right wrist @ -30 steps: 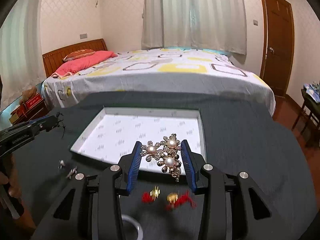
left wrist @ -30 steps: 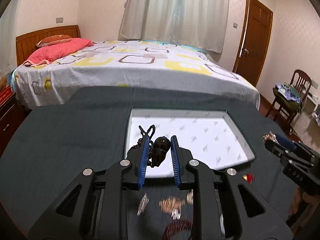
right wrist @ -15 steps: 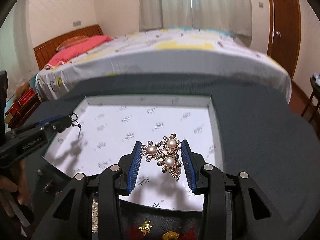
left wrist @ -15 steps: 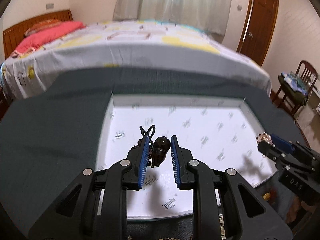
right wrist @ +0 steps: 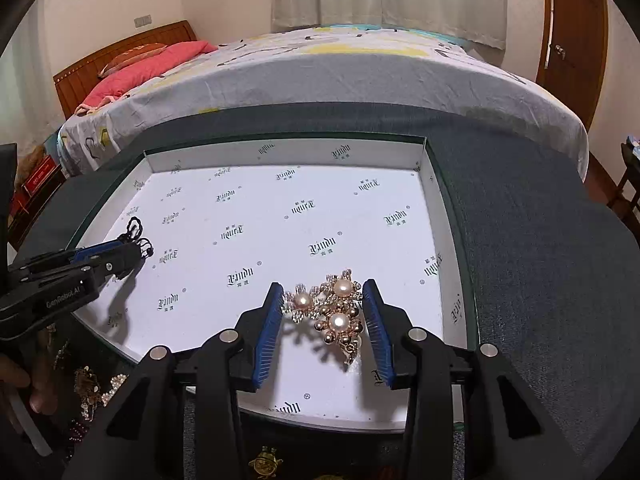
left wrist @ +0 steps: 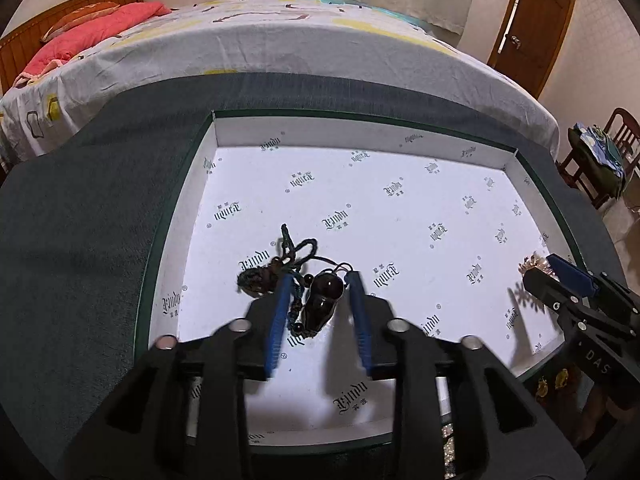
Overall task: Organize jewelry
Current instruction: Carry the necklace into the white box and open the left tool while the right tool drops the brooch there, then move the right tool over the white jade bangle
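Note:
My left gripper is over the white-lined box, its blue pads slightly parted around a dark pendant on a black cord; the cord's knot hangs left of the pads. My right gripper is over the same box, pads slightly parted around a gold and pearl brooch that leans on the right pad. Whether either piece rests on the box floor I cannot tell. Each gripper shows in the other's view: the right one and the left one.
The box sits on a dark green cloth table. Loose jewelry lies on the cloth in front of the box: gold and bead pieces, a gold charm, gold earrings. A bed stands behind the table.
Both grippers moved forward from above the loose jewelry to over the box and lowered. Both pairs of pads have opened a little around their pieces.

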The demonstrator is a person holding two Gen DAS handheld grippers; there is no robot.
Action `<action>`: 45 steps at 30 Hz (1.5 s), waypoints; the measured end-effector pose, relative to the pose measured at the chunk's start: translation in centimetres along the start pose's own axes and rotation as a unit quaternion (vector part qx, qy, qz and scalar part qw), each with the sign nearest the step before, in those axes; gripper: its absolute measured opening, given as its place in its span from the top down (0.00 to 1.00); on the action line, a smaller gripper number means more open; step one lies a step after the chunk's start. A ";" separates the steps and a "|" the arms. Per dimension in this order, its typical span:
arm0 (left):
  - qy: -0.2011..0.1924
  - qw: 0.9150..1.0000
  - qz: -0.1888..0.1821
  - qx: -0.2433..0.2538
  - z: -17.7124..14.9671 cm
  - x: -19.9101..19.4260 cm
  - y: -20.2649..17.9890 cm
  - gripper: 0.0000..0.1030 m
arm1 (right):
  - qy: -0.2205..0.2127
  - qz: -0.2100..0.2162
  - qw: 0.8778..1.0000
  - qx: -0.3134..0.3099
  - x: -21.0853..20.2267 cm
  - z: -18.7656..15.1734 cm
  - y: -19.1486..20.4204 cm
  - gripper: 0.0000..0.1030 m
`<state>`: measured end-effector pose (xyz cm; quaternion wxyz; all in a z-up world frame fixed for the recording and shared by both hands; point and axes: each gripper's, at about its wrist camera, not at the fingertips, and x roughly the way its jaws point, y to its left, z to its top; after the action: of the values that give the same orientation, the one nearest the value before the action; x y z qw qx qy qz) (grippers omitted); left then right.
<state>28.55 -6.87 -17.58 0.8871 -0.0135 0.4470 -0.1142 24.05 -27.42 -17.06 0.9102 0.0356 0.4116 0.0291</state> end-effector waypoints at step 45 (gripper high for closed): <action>-0.047 0.992 0.098 -0.061 -13.6 -15.5 6.1 0.40 | -0.012 -0.002 1.000 -0.028 -11.1 -11.4 5.8 0.34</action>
<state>9.92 3.43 -14.27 0.9116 -0.0292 0.4100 0.0020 8.09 -22.14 -15.77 0.9156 0.0092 0.4002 0.0382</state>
